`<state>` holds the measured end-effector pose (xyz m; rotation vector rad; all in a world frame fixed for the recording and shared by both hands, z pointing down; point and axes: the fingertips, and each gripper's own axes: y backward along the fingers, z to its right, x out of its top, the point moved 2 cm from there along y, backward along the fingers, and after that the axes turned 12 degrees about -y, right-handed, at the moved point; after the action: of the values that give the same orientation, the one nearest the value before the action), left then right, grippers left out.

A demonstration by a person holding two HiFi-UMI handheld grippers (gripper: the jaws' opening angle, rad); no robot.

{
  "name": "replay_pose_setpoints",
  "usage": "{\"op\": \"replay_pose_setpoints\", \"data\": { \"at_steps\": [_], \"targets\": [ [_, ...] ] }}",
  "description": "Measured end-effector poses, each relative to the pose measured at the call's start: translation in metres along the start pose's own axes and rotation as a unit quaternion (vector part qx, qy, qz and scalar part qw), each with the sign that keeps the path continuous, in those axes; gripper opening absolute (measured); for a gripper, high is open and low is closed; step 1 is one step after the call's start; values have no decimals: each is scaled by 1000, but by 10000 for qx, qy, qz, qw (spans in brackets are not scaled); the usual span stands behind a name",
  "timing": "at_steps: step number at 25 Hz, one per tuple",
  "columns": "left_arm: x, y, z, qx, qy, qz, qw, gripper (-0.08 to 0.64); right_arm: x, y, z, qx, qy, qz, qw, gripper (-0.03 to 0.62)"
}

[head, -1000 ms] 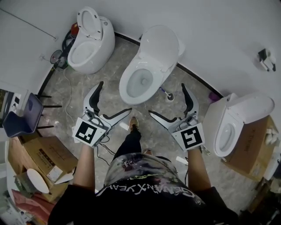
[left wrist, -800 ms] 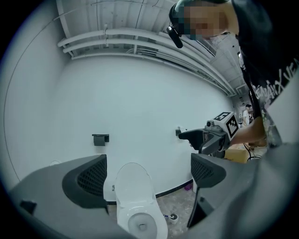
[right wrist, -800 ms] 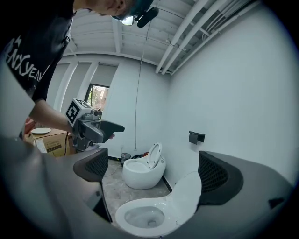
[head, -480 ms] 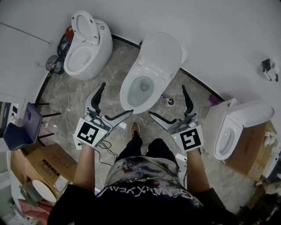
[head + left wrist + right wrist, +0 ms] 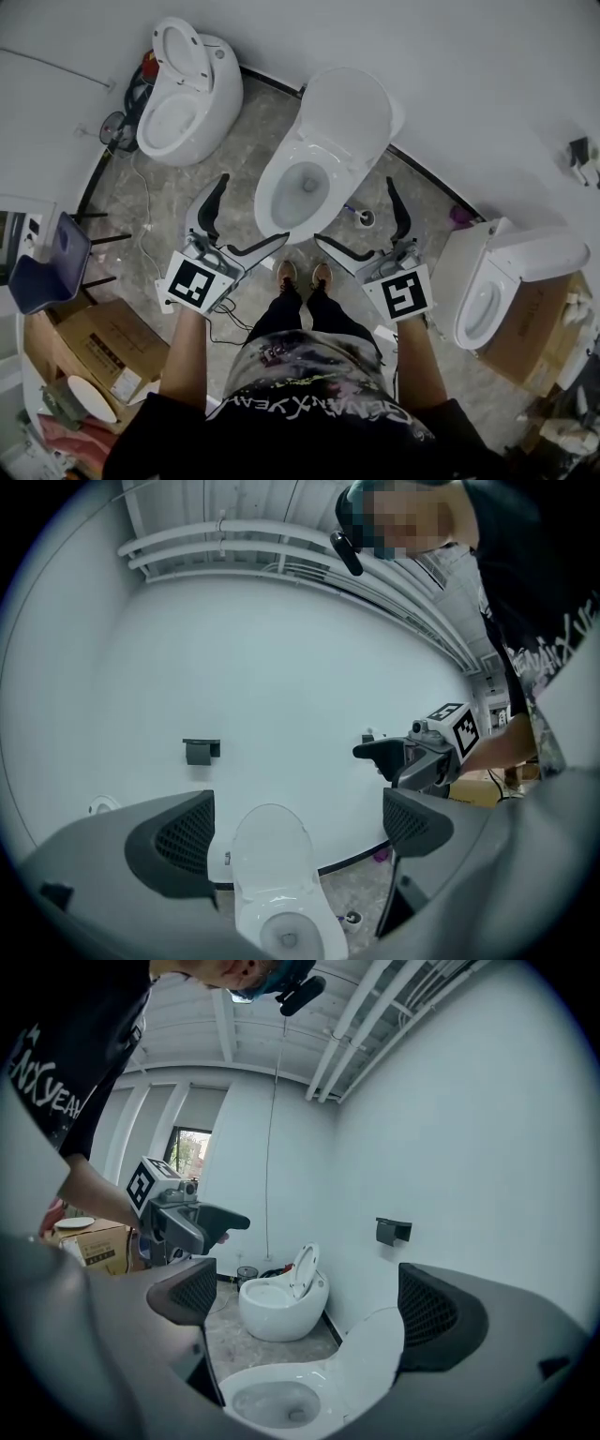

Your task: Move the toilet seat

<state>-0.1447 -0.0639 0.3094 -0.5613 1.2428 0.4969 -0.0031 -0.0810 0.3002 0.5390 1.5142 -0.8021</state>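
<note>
The middle white toilet point(image 5: 300, 192) stands in front of me with its seat and lid point(image 5: 347, 108) raised against the wall. My left gripper point(image 5: 247, 210) is held open just left of the bowl's front, touching nothing. At the bowl's front right my right gripper point(image 5: 358, 214) is open as well and holds nothing. In the left gripper view the lid point(image 5: 270, 853) and bowl point(image 5: 286, 937) lie between and beyond the wide jaws of the left gripper point(image 5: 298, 822). The right gripper view shows the bowl point(image 5: 270, 1401) and the raised lid point(image 5: 372, 1352) below the right gripper point(image 5: 309, 1302).
An oval toilet point(image 5: 183, 89) with its seat up stands at the left, another toilet point(image 5: 502, 272) at the right. A toilet brush holder point(image 5: 366, 217) sits by the middle bowl. Cardboard boxes point(image 5: 94, 342), a blue chair point(image 5: 47, 262) and floor cables point(image 5: 141, 234) lie to the left.
The person has stepped closer to the middle toilet and both feet now stand together. Both grippers stay open at about the same spread, slightly nearer the bowl.
</note>
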Motion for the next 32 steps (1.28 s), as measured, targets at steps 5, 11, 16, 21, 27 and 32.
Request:
{"op": "replay_pose_setpoints", "data": {
  "at_steps": [5,11,16,21,27,32],
  "targets": [
    [-8,-11,0,2,44,-154,9999,540,-9,-5,11,53,-113,-92,9999,584],
    [-44,-19,4,51,72,-372,9993,540,-48,-14,23,76,-199,-239,9995,584],
    [-93,-27,11,39,166,-480,9987,540,-97,-26,29,92,-235,-325,9992,584],
    [-160,-33,25,10,315,-692,9971,540,-171,-41,33,95,-306,-583,9978,584],
    [-237,-44,45,-9,557,-917,9942,540,-256,-56,39,44,-486,-816,9955,584],
    [-291,-48,59,-63,695,-1161,9908,540,-306,-63,43,-53,-773,-1166,9902,584]
  ]
}}
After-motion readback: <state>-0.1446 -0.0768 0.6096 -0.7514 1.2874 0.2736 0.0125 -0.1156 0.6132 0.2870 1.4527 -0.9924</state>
